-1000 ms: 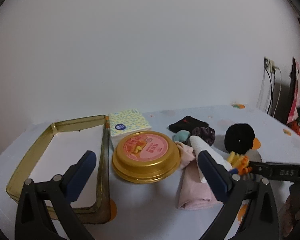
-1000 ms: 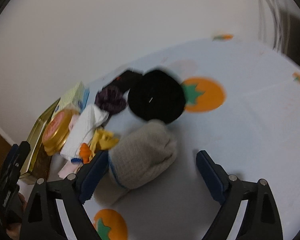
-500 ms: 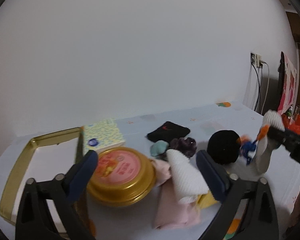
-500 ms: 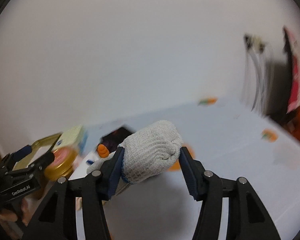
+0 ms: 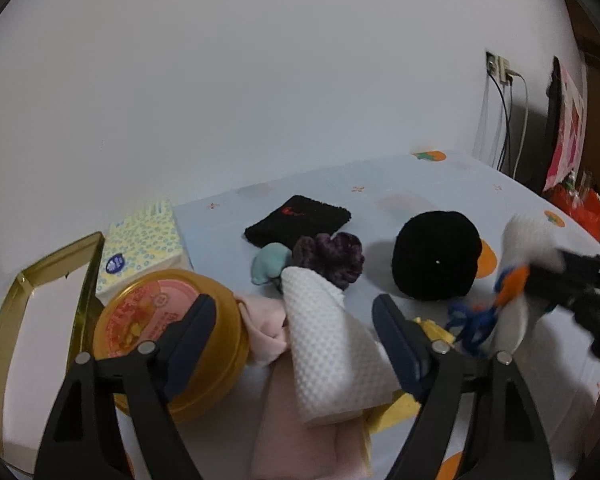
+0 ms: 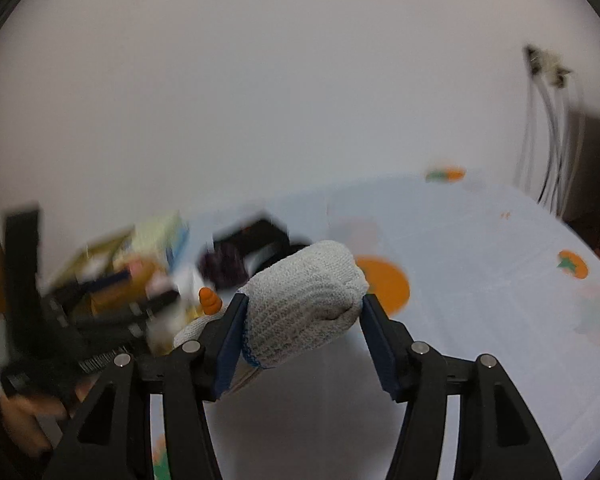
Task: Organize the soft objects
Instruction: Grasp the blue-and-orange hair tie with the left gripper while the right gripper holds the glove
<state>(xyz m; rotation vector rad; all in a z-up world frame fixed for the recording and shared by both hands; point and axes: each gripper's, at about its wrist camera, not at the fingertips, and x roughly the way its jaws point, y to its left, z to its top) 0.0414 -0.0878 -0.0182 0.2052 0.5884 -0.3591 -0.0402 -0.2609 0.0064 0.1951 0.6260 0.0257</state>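
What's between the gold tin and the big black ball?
In the left wrist view, a white waffle cloth over a pink cloth.

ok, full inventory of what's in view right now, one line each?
tin tray: 1, gold, far left
tissue pack: 1, yellow dotted, behind the tin
round tin: 1, gold with pink lid, left front
cloths: white, pink and yellow, stacked at centre
wristband: 1, black, back
scrunchie: 1, purple
teal lump: 1, beside the scrunchie
black pad: 1, round
glove: 1, grey knit, gripped
left gripper: jaws open, closing
right gripper: holds the glove
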